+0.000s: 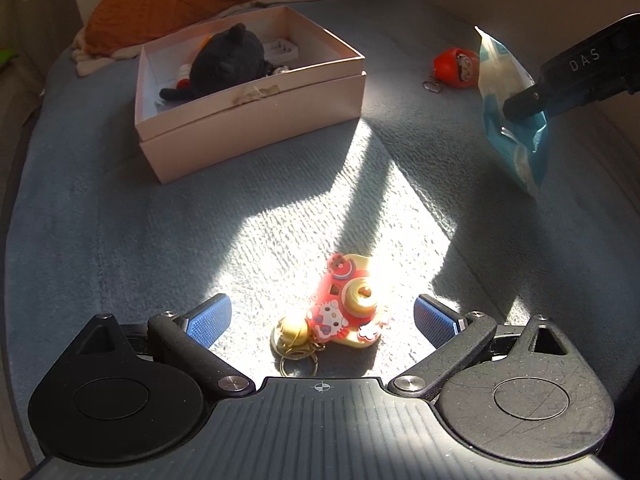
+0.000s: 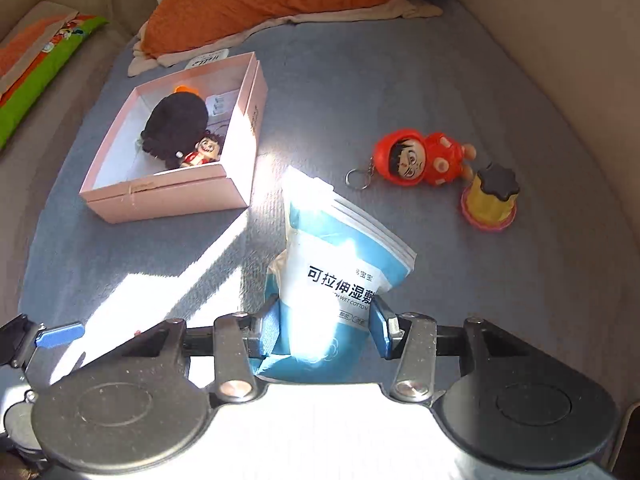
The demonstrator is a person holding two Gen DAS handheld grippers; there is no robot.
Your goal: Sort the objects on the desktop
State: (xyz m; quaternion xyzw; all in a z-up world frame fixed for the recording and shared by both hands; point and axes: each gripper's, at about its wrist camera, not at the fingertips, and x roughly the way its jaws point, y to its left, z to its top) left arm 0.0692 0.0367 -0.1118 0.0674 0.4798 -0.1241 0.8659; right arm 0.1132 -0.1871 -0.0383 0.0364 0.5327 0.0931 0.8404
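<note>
Blue-white wipes pouch clamped low between blue pads of right hand-held gripper, lifted clear of grey-blue bed cover, long axis pointing away from gripper. Pink box lies far-left of pouch, open, black plush inside. Left hand-held gripper spread wide, cartoon camera keychain lying between its fingers, in sun patch. Red doll keychain far-right, nearer right gripper.

The bed is viewed low and forward from each gripper; the box and red figure are shared.
</note>
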